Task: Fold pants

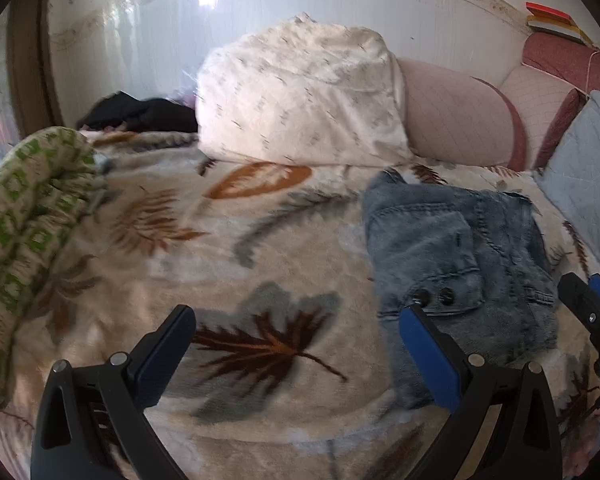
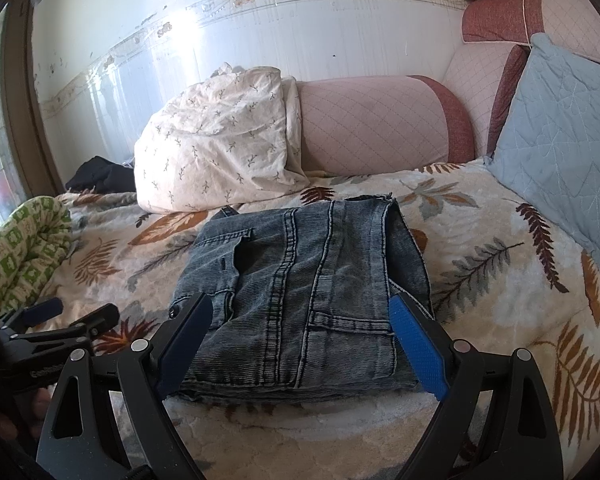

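While both hand-held grippers stand with their fingers spread wide and nothing between them, the faded grey-blue denim pants (image 2: 300, 292) lie folded into a thick rectangular stack at the centre of the right wrist view, on the cream plush blanket with brown and grey leaf prints (image 2: 480, 280). That view's right gripper (image 2: 300, 340) frames the stack's near end, one blue-padded finger at each side; whether the pads touch the denim I cannot tell. From the left wrist view the left gripper (image 1: 296, 344) hangs over bare blanket at lower centre, the pants (image 1: 460, 264) at right. Behind, upper centre, sits a white sprigged pillow (image 2: 220, 136) beside a pink quilted bolster (image 2: 376, 124).
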Demonstrator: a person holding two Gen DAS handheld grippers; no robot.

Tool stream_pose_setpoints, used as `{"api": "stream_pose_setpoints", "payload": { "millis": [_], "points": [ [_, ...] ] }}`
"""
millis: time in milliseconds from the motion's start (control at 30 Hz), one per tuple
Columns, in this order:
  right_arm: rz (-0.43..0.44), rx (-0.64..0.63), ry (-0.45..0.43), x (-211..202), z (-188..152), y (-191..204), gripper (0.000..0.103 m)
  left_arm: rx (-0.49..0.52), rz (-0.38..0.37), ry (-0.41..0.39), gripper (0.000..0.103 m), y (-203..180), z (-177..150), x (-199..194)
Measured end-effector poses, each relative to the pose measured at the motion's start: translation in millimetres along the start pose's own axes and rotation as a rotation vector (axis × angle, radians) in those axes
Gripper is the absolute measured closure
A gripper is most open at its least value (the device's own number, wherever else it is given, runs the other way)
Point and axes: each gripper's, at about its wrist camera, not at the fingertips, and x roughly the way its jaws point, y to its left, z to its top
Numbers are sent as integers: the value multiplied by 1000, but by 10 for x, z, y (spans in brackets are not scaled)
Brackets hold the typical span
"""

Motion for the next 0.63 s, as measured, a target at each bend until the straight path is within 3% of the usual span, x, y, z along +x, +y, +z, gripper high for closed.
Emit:
{"api": "stream_pose_setpoints", "payload": {
  "millis": [100, 233, 433, 567, 633],
  "points": [
    [-11, -3, 4, 48, 1, -41, 13, -31, 64, 3, 0, 138, -18, -129],
    [-24, 25, 23, 121, -50, -136, 13, -105, 110, -17, 0, 419, -189, -604],
    [-56, 22, -19, -27, -146, -119, 13, -81, 192, -51, 0, 669, -280, -1232],
    [-10, 27, -60, -279, -237, -52, 13, -69, 145, -76, 0, 762, -307, -1614],
    [-3, 18, -74, -334, -296, -26, 13, -44, 171, -108, 0, 793, -329, -1777]
  ]
}}
